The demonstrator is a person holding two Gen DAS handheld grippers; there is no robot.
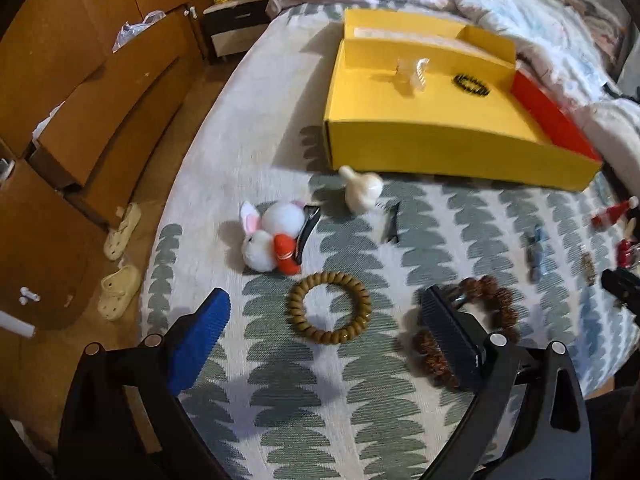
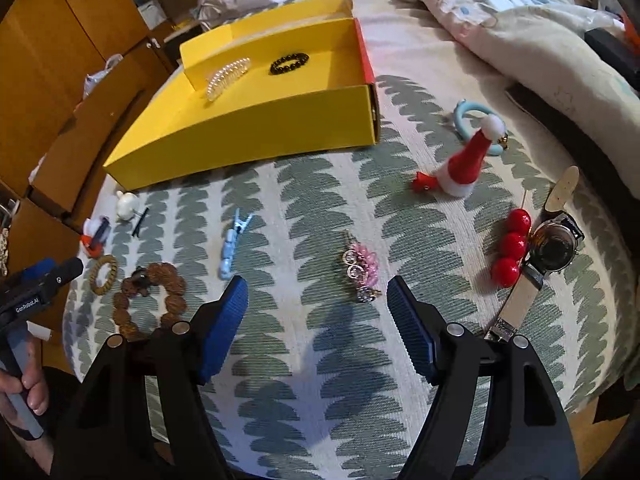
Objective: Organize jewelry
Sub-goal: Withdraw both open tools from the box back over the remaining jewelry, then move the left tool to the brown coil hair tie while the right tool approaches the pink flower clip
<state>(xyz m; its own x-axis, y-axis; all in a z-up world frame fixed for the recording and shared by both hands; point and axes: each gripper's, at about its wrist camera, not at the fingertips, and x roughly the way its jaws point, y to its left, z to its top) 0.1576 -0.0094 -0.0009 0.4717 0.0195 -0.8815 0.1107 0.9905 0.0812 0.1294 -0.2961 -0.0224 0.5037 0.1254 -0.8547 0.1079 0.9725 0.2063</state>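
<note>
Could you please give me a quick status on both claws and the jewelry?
Both claws open, empty: left over coil ring, right near pink clip. Box holds two pieces. Nothing blocking.

One yellow box (image 2: pixel 256 128) lay far on the bedspread (image 2: pixel 320 360), holding two pieces: one pearl hair claw (image 2: pixel 226 78) and one black bead bracelet (image 2: pixel 289 63). Near it lay two round bands at the left, one olive spiral hair tie (image 1: pixel 329 307) and one brown bead bracelet (image 2: pixel 150 300). There was one blue clip (image 2: pixel 234 242), one watch (image 2: pixel 554 246), and three red balls (image 2: pixel 510 246) on one stick.
</note>
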